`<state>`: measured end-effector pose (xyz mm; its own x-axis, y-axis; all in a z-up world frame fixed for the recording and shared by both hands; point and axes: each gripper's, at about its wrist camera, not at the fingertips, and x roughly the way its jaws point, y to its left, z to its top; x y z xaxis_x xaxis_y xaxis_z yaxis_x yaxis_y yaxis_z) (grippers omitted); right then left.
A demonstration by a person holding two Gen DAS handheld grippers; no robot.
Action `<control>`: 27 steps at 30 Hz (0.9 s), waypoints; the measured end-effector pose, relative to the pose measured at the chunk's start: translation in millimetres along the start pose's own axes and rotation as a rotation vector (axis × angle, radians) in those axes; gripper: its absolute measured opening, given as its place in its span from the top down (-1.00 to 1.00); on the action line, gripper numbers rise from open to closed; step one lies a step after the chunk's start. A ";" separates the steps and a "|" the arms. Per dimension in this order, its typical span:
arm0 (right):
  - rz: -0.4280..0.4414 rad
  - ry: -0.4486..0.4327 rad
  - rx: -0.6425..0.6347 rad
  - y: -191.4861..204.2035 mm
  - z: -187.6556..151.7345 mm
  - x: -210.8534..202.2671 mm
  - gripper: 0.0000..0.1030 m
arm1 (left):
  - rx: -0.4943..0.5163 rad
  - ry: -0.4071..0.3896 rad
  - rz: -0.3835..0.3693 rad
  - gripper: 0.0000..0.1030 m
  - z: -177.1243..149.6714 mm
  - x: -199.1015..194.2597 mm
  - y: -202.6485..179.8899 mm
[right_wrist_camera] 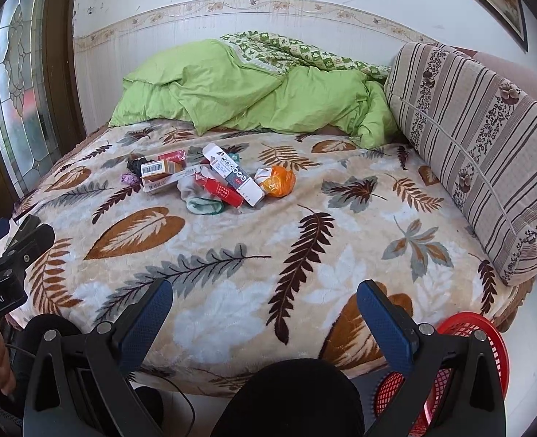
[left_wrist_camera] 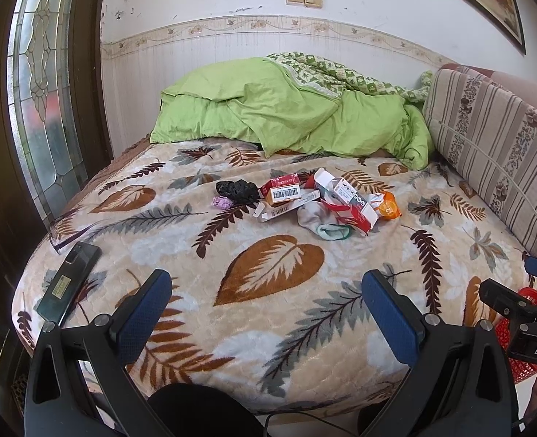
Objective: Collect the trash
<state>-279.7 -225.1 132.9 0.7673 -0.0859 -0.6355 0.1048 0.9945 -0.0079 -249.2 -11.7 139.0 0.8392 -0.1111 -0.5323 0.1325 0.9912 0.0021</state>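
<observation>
A heap of trash lies mid-bed on the leaf-print blanket (left_wrist_camera: 275,273): a crumpled black bag (left_wrist_camera: 237,189), a small purple wrapper (left_wrist_camera: 222,202), red and white cartons (left_wrist_camera: 281,191), a grey-and-green sock (left_wrist_camera: 323,224) and an orange wrapper (left_wrist_camera: 388,209). In the right wrist view the cartons (right_wrist_camera: 232,174), the sock (right_wrist_camera: 203,202) and the orange wrapper (right_wrist_camera: 277,180) show too. My left gripper (left_wrist_camera: 266,291) is open at the bed's near edge, far short of the heap. My right gripper (right_wrist_camera: 265,304) is open too, with nothing between its fingers. A red mesh basket (right_wrist_camera: 465,346) stands on the floor by the bed's near right corner.
A dark phone (left_wrist_camera: 70,280) lies on the bed's near left corner. A green duvet (left_wrist_camera: 286,113) is piled at the head, and a striped cushion (right_wrist_camera: 487,153) leans along the right side. A glass-panelled door (left_wrist_camera: 39,91) is to the left.
</observation>
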 end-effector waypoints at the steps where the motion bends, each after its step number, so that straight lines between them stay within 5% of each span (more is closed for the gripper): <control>1: 0.001 0.000 0.000 0.0 0.1 -0.1 -0.98 | 0.000 0.000 -0.001 -1.00 0.6 0.1 0.4; 16: 0.032 0.008 -0.012 4.9 -1.9 1.1 -0.83 | -0.007 0.015 -0.006 -1.00 -2.4 1.5 -1.3; 27: 0.136 0.053 0.000 8.5 -3.1 17.7 -0.33 | -0.044 0.083 -0.048 -1.00 0.2 21.1 11.9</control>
<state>-267.2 -217.9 119.3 0.7399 0.0525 -0.6707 0.0024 0.9967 0.0808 -229.9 -2.3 128.0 0.7853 -0.1543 -0.5995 0.1468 0.9872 -0.0618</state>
